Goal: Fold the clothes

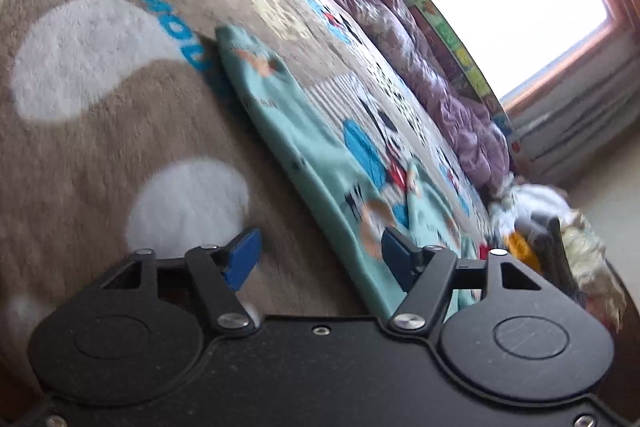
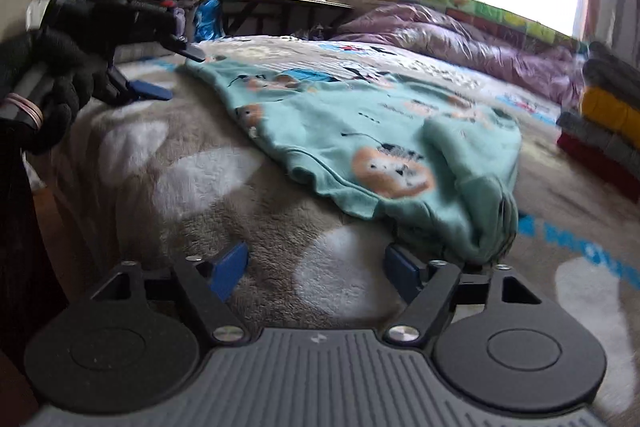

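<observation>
Blue capital lettering runs across the brown blanket ahead of the left tongs, but it's blurred and partly covered — no word reads clearly.

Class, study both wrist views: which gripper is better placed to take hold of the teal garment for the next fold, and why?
Probably the right gripper: open, with the teal garment's bunched end just ahead, beside one fingertip. The left gripper, also open, faces mostly blanket, the garment's long edge running past one finger.
</observation>
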